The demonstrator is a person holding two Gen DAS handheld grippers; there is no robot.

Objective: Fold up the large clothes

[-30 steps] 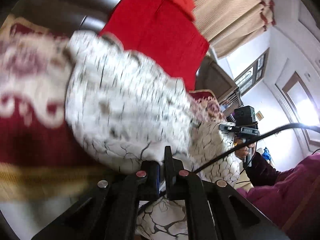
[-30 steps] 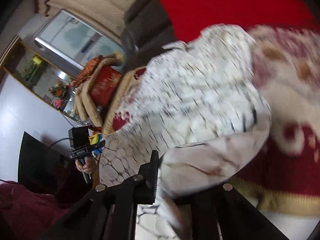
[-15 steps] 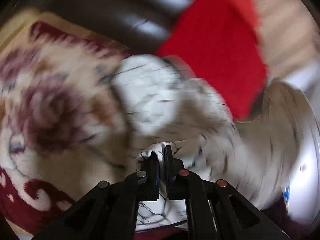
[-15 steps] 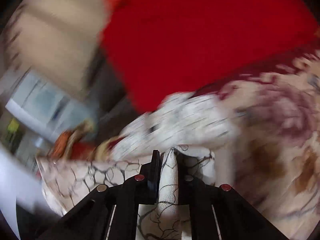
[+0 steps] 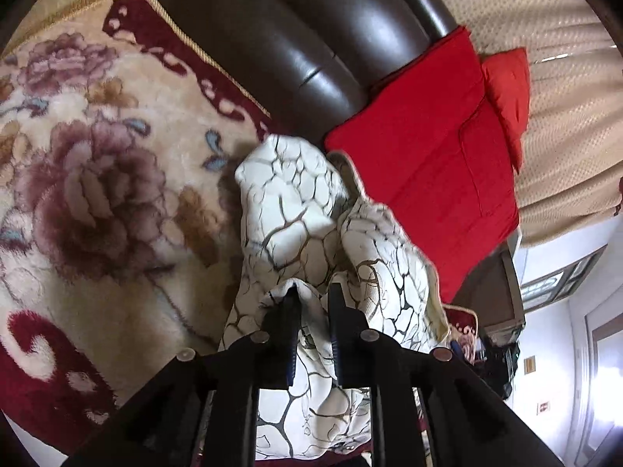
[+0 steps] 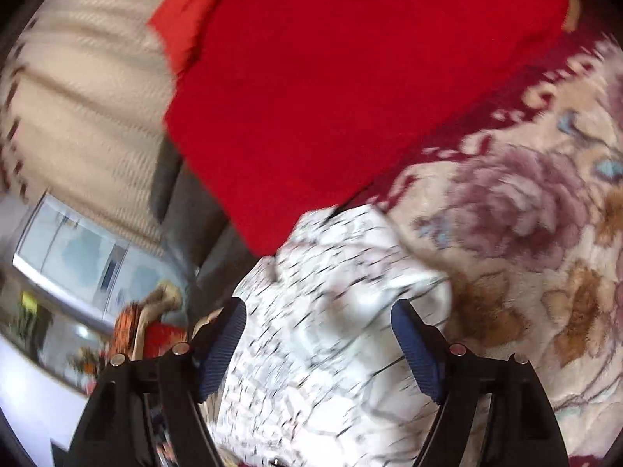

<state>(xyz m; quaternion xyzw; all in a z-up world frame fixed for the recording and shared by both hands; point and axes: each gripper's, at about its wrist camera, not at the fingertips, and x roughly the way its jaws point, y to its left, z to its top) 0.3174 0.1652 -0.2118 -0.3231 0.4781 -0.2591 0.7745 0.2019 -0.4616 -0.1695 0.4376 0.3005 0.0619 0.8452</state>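
white crackle-print garment (image 5: 296, 210) pinched by left hand-held gripper (image 5: 313, 311); right hand-held gripper (image 6: 319, 334) spread wide.

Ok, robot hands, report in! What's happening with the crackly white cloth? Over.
Left gripper shut on the white crackle-print garment. Right gripper open, garment between its jaws, view blurred. Garment bunched on floral blanket; red cushion just behind.
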